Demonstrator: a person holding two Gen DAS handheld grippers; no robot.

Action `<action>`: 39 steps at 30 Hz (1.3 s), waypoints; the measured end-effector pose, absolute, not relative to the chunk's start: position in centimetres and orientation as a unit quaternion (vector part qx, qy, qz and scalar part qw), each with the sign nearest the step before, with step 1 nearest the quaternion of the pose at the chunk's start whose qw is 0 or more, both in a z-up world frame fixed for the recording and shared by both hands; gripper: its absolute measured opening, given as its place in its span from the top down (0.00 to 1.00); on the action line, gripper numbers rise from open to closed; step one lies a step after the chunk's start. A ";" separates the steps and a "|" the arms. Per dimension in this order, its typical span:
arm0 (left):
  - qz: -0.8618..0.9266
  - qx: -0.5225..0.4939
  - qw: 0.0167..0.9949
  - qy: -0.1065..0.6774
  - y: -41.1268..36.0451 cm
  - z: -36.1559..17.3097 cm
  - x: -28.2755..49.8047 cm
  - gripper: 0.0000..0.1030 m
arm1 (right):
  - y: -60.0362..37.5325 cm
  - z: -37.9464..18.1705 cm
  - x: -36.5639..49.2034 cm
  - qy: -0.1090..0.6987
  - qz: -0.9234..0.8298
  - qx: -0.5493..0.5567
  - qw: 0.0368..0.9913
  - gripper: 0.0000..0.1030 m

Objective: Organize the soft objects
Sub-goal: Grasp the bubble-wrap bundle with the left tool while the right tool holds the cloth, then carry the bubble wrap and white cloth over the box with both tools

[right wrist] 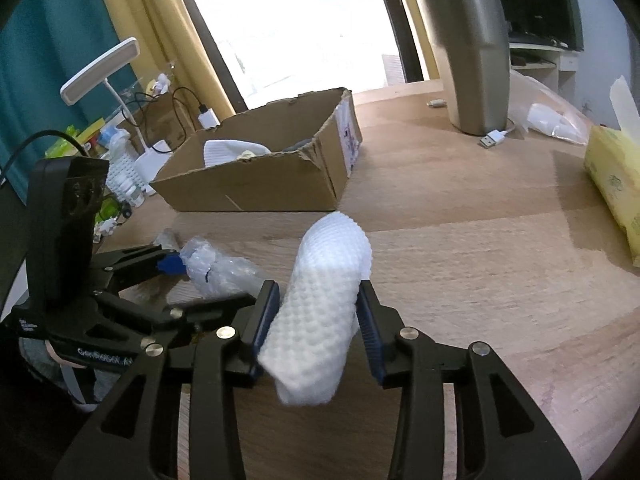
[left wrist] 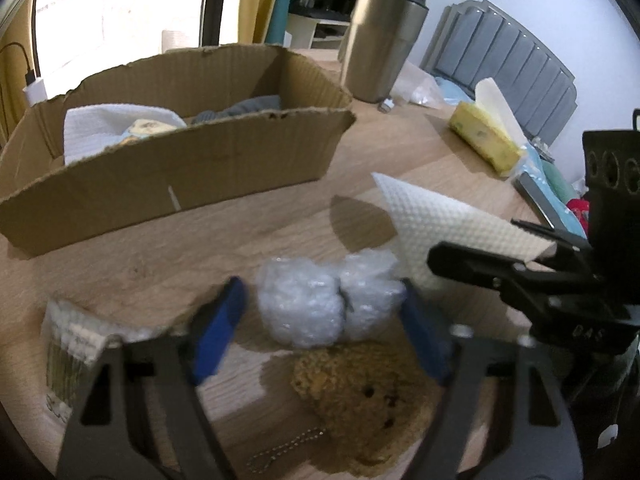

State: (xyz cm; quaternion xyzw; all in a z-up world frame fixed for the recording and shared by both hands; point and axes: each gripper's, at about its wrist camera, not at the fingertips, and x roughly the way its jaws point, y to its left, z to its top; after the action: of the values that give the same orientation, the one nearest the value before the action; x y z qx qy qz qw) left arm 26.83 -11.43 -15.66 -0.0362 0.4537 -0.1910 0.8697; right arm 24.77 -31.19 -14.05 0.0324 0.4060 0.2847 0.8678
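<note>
A crumpled bubble-wrap bundle (left wrist: 320,308) lies on the wooden table (left wrist: 160,264) between the blue pads of my left gripper (left wrist: 322,286). The right pad meets the wrap, the left pad stands a little off it, so the jaws are open. Just below it lies a small brown teddy bear (left wrist: 360,400) with a ball chain. My right gripper (right wrist: 318,286) has its pads against both sides of a folded white paper towel (right wrist: 324,304), which it holds off the table. The cardboard box (left wrist: 180,176) behind holds a white cloth (left wrist: 100,124) and a grey cloth (left wrist: 248,106).
A steel tumbler (right wrist: 468,60) stands beyond the box, with a USB cable (right wrist: 494,138) at its foot. A yellow tissue pack (right wrist: 616,184) sits at the right. A printed packet (left wrist: 68,356) lies at the near left. A grey chair back (left wrist: 504,52) rises behind the table.
</note>
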 end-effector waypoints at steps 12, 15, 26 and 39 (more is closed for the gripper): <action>-0.194 -0.050 0.885 0.421 -9.4 -13.4 25.4 0.41 | -30.8 -12.3 23.8 0.383 0.282 0.013 0.880 0.79; -0.190 -0.055 0.890 0.410 -8.5 -12.6 25.0 0.41 | -30.1 -11.4 23.8 0.372 0.286 0.005 0.883 0.79; -0.162 -0.070 0.912 0.371 -4.0 -9.8 23.3 0.41 | -27.2 -8.2 24.2 0.340 0.296 -0.018 0.893 0.80; -0.121 -0.086 0.929 0.340 1.4 -8.2 22.5 0.41 | -23.6 -6.3 25.2 0.321 0.312 -0.035 0.894 0.79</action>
State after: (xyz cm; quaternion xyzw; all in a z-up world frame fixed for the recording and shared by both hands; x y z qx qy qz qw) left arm 22.55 1.42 -8.21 -0.0862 0.3399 -0.1207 0.9287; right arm 25.19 -23.56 -6.32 -0.0349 0.3208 0.3115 0.8938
